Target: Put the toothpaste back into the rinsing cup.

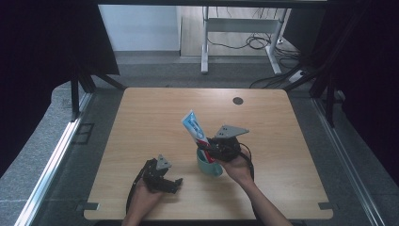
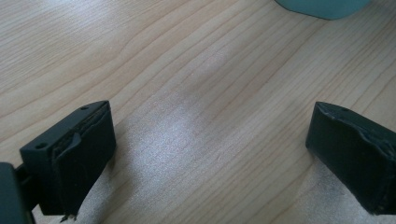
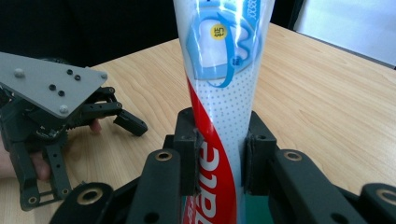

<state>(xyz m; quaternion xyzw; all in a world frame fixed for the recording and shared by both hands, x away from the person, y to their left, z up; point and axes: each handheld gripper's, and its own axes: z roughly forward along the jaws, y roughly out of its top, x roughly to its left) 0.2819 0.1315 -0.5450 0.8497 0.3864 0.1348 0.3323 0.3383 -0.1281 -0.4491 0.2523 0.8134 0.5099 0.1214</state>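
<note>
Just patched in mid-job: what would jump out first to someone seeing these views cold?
The toothpaste tube, white with red and blue print, stands out first: the right gripper is shut on it and holds it tilted, its lower end in the teal cup near the table's front middle. To the cup's left, the left gripper rests low over bare wood, jaws wide open and holding nothing.

Wooden table (image 1: 155, 117); dark round spot (image 1: 237, 100) near far edge; white desk frame (image 1: 240, 35), cables (image 1: 256, 42) beyond.
</note>
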